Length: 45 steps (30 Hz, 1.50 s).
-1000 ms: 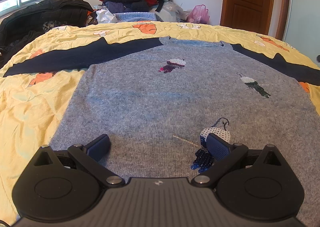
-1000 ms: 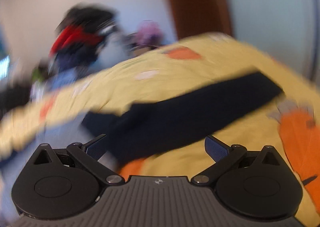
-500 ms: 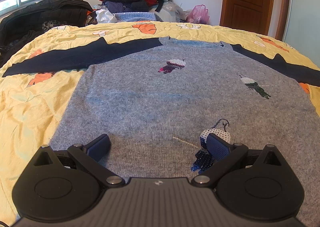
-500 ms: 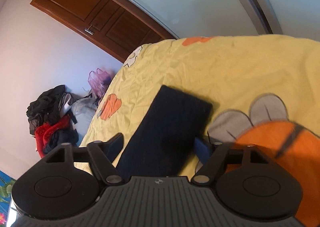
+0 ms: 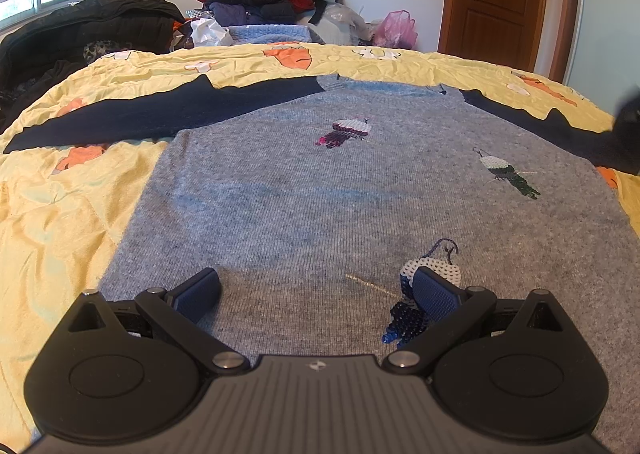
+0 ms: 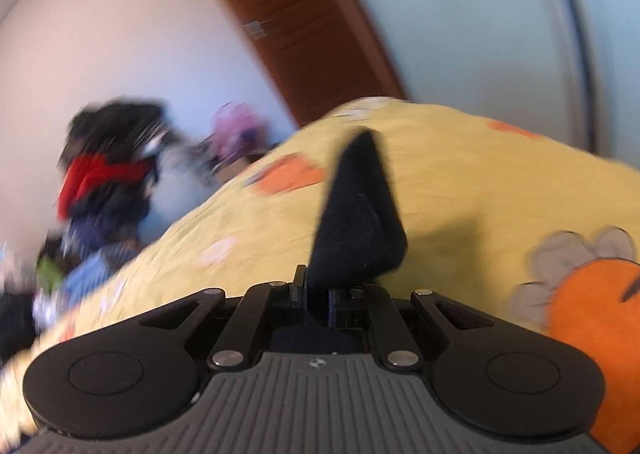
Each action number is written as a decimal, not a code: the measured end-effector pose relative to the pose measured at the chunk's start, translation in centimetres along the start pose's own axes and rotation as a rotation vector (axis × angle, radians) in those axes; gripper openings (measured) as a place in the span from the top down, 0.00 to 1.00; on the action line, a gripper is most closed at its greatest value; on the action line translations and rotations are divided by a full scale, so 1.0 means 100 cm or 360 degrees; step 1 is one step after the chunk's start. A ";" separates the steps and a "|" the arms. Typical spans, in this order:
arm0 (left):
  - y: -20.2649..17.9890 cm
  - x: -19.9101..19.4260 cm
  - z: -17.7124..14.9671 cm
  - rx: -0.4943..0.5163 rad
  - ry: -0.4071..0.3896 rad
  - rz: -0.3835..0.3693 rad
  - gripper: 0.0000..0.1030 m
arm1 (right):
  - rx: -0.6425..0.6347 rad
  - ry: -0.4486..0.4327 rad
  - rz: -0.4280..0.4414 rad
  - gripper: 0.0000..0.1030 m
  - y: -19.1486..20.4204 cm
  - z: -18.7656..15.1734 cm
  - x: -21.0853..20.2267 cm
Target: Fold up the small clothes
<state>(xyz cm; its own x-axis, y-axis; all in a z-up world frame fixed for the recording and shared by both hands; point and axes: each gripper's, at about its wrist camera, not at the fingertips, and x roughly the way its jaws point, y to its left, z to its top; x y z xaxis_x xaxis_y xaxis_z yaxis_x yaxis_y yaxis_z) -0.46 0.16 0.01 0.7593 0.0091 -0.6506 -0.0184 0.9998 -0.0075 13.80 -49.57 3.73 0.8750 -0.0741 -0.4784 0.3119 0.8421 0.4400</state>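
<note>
- Our right gripper [image 6: 316,294], spread wide around the dark sleeve [image 6: 356,221] half a second before, had now pinched its cuff end; the fabric stood up in a peak above the yellow bedspread [image 6: 460,181]; the view was blurred
- Our left gripper [image 5: 316,290] had not moved; its fingers stayed spread, low over the hem of the grey sweater [image 5: 320,193], which lay flat on the bed
- In the left view the far end of that sleeve [image 5: 580,137] was smeared dark at the picture's right edge; the other sleeve [image 5: 152,117] lay stretched out as before
</note>
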 end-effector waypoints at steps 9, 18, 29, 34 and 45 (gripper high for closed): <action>-0.002 0.002 0.002 0.0000 0.0001 -0.0006 0.00 | -0.0532 0.0248 0.0204 0.83 0.139 -0.075 -0.014; 0.001 -0.002 0.006 -0.0012 0.0024 0.0007 0.00 | -0.0523 0.0398 0.0284 0.83 0.181 -0.145 -0.013; 0.012 0.038 0.116 -0.0639 0.0164 -0.0806 0.00 | -0.0393 0.0383 0.0349 0.83 0.162 -0.147 0.000; -0.013 0.105 0.145 -0.0865 0.0388 -0.0976 0.00 | -0.0413 0.0354 0.0359 0.83 0.162 -0.149 -0.005; -0.081 0.163 0.166 -0.0779 0.0546 -0.1027 0.00 | -0.0343 0.0374 0.0399 0.83 0.156 -0.145 -0.007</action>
<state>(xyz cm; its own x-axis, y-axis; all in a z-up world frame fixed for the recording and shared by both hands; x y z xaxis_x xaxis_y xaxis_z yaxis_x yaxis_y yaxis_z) 22.88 -7.48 2.06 0.4818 -0.6396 -0.5990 0.0103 0.6876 -0.7260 12.71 -28.62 -0.15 0.7979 0.2506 -0.5482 -0.0070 0.9132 0.4074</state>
